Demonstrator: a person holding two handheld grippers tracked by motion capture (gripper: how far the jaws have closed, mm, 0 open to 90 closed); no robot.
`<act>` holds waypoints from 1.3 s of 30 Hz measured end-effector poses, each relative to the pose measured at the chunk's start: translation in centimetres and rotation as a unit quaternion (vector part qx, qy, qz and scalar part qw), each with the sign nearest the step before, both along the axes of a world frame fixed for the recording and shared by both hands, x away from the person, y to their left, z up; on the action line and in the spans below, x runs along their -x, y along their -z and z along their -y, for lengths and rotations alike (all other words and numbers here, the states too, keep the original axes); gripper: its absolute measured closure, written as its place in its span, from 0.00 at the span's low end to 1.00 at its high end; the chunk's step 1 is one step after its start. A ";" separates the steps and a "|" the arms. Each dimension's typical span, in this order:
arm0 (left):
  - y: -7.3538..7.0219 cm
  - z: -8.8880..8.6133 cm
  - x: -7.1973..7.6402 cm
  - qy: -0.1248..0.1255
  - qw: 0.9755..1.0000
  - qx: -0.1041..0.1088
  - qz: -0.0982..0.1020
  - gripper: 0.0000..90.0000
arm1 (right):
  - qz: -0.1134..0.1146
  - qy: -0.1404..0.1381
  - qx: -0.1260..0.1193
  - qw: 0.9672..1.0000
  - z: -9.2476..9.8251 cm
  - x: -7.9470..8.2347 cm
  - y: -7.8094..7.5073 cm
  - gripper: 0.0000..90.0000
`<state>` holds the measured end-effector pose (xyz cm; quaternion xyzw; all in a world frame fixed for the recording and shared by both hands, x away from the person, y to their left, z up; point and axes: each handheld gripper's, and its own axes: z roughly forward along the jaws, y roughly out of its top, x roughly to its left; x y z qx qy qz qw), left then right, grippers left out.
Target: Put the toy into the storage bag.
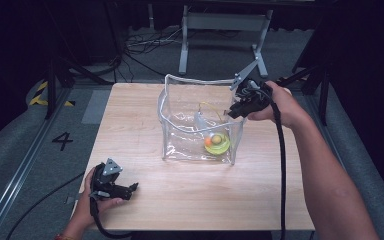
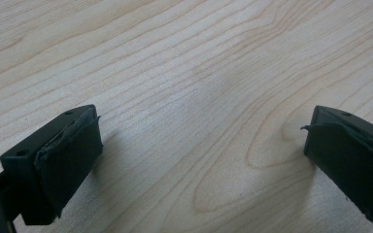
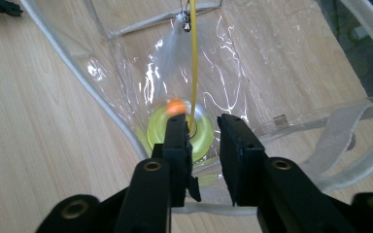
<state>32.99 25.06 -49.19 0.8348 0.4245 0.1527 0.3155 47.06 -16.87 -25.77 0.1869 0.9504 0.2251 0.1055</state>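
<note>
Wooden table (image 1: pixel 130 125) on grey carpet, dark room, metal stand legs (image 1: pixel 222 40) top centre. Clear plastic bag (image 1: pixel 180 125) stands open mid-table, bare wood all around. Yellow ring toy (image 1: pixel 217 143) on the bag floor, yellow cord (image 3: pixel 193 58) rising from it. Right gripper (image 3: pixel 204 131) above the bag's right rim, jaws narrowly apart, cord alongside; grip unclear. Left gripper (image 1: pixel 132 187) lower left, jaws wide, empty.

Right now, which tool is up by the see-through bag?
The right tool, held at the clear bag's top edge. The left tool rests apart on bare table.
</note>
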 end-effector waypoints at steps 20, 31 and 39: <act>0.0 0.0 0.0 -0.001 1.000 0.000 -0.001 0.01 | 0.084 0.065 -0.032 0.994 3.4 2.7 -0.9 0.30; 0.0 0.0 0.0 0.000 1.000 0.000 0.000 0.01 | 0.107 0.085 -0.055 0.989 5.9 4.6 -0.6 0.28; 0.0 0.0 0.0 -0.001 1.000 0.001 -0.001 0.01 | 0.106 0.103 -0.034 0.988 7.6 5.6 0.6 0.28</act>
